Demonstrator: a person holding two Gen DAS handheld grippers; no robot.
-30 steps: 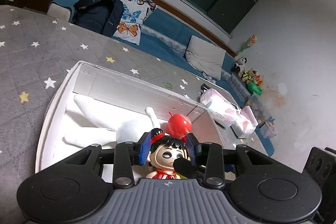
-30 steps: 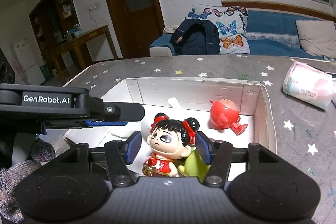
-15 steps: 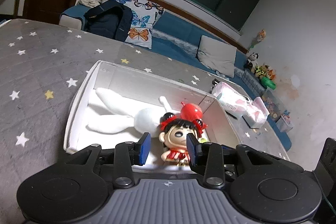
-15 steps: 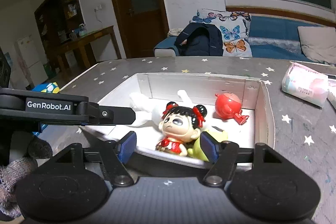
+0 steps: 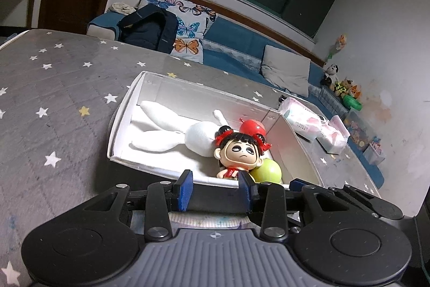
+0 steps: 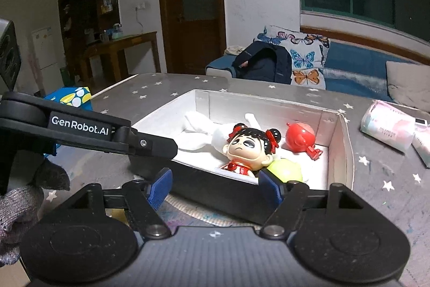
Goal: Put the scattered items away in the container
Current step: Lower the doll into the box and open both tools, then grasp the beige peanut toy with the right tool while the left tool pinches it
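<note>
Toys are already lying inside the white box [image 5: 121, 125], so I am judging the tidying as nearly done: the doll [image 6: 248, 148], the red toy [image 6: 299, 137], the green ball [image 6: 286, 170] and the white soft rabbit [image 5: 172, 135] are all resting in it. I am seeing only tissue packs [image 5: 311, 120] outside it, at the right, and I cannot tell if they are belonging to the task.

My left gripper [image 5: 215, 186] is hanging before the near wall of the box, its jaws standing apart and holding nothing. My right gripper [image 6: 215, 184] is opening its jaws now, with nothing between them.

I am working over a counter [image 5: 53, 88] covered by grey cloth with stars. Behind it, a blue sofa [image 6: 349, 63] with butterfly cushions is standing under a dark window.
</note>
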